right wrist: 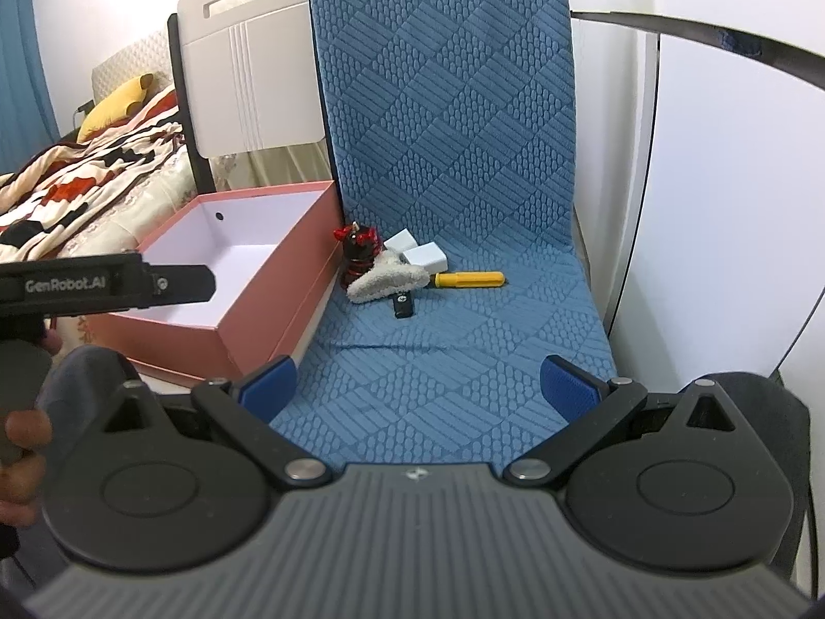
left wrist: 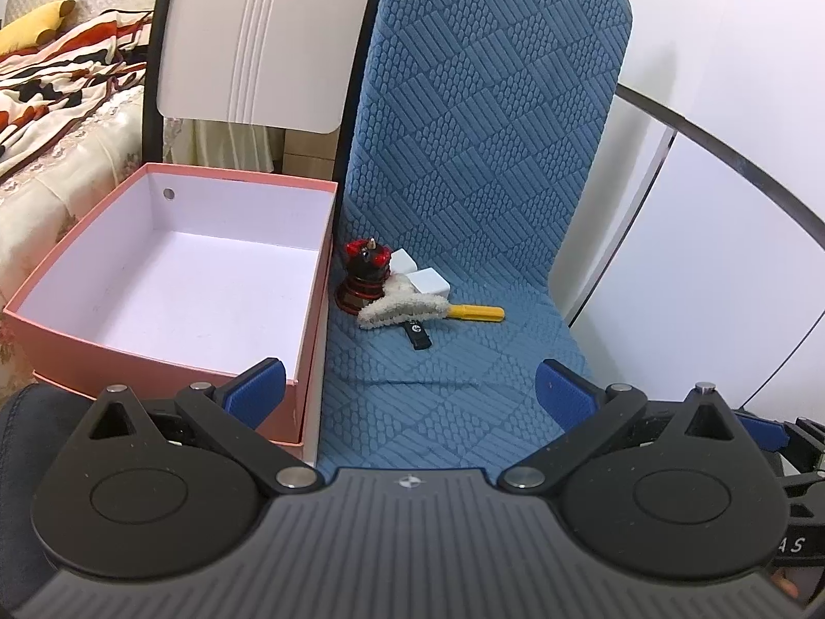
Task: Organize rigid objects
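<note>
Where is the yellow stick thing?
In both views the yellow stick lies on the blue mat, right of the fluffy white piece, just before the white blocks.

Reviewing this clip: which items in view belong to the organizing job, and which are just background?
Job items:
pink box
red-and-black figurine
white blocks
yellow-handled tool
black USB stick
fuzzy cream piece: soft-looking, so uncertain

Background:
blue chair cover
patterned blanket
yellow pillow
white headboard
</note>
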The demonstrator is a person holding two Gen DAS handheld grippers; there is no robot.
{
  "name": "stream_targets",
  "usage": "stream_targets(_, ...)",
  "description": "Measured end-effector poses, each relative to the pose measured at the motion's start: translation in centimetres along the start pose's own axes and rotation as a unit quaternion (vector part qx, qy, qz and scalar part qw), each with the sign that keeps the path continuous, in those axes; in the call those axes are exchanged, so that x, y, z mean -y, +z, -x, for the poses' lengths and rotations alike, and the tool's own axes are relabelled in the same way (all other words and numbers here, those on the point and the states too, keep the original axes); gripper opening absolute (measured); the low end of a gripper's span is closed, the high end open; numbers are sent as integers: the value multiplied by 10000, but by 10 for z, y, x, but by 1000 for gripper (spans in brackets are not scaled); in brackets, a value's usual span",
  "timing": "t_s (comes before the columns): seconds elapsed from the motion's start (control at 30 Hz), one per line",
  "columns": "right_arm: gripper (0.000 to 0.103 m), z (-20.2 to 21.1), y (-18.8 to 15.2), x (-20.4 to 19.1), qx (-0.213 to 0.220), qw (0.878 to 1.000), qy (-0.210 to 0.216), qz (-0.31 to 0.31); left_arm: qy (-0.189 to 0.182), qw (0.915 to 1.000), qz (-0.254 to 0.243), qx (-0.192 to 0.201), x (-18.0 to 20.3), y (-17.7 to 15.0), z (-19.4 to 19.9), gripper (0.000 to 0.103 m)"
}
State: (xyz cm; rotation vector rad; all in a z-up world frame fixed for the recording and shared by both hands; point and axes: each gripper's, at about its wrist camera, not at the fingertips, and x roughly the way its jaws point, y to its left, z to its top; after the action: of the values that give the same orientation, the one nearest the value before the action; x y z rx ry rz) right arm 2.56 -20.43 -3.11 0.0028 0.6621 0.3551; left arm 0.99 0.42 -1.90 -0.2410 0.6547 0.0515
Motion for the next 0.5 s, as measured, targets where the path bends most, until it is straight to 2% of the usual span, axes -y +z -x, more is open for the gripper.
stream_targets(0.5, 103, -42, -5, 8, -119, 9998, 135, 40, -110, 9997, -189, -137, -2, 6, -53, 103)
